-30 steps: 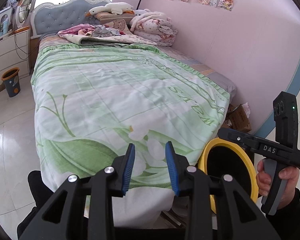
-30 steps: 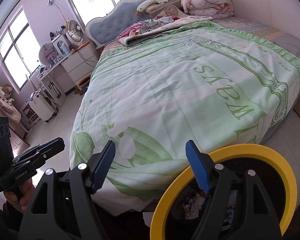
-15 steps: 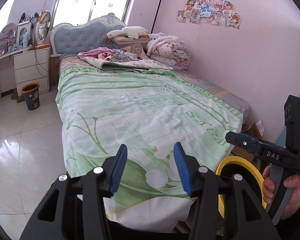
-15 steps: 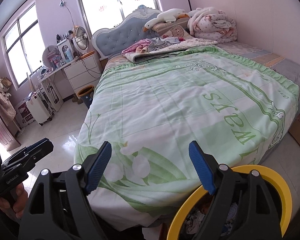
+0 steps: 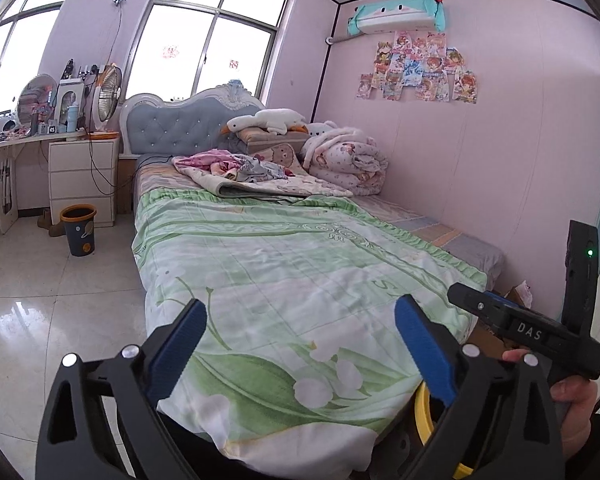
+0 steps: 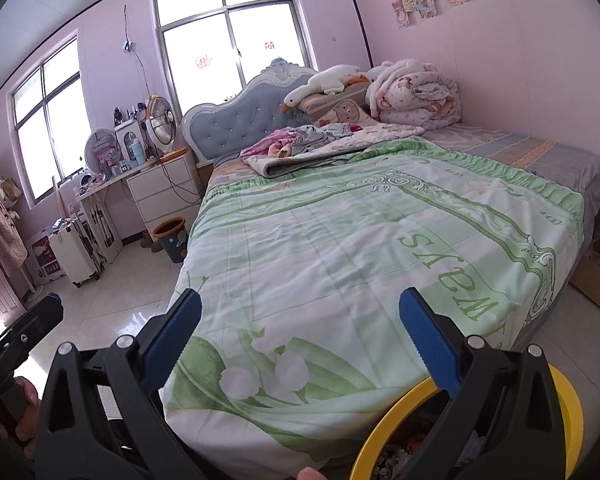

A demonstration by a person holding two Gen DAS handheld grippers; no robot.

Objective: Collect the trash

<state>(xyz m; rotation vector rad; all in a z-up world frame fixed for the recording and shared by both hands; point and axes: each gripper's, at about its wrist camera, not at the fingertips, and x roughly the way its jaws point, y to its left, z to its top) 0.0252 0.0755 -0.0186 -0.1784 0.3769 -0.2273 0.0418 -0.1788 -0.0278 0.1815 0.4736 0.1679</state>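
A bin with a yellow rim [image 6: 396, 420] stands on the floor at the foot of the bed, with crumpled trash [image 6: 392, 460] inside. In the left wrist view only a strip of the yellow rim [image 5: 422, 412] shows, behind the right finger. My left gripper [image 5: 300, 308] is raised over the foot of the green quilt; its jaws are opening wide and nothing is between them. My right gripper [image 6: 300, 298] hangs above the bin's near edge, jaws also opening, with nothing between them. A hand [image 5: 576, 404] grips the right gripper's handle.
The bed with its green floral quilt [image 5: 300, 264] fills the middle. A small dark bin with an orange rim [image 5: 78, 230] stands by the white nightstand [image 5: 82, 176]. A cardboard box [image 6: 596, 284] lies by the right wall and a white suitcase [image 6: 76, 252] at the left.
Both grippers have risen and tilted upward, so more of the room shows and the yellow bin has dropped to the bottom edge. Both pairs of jaws have spread much wider.
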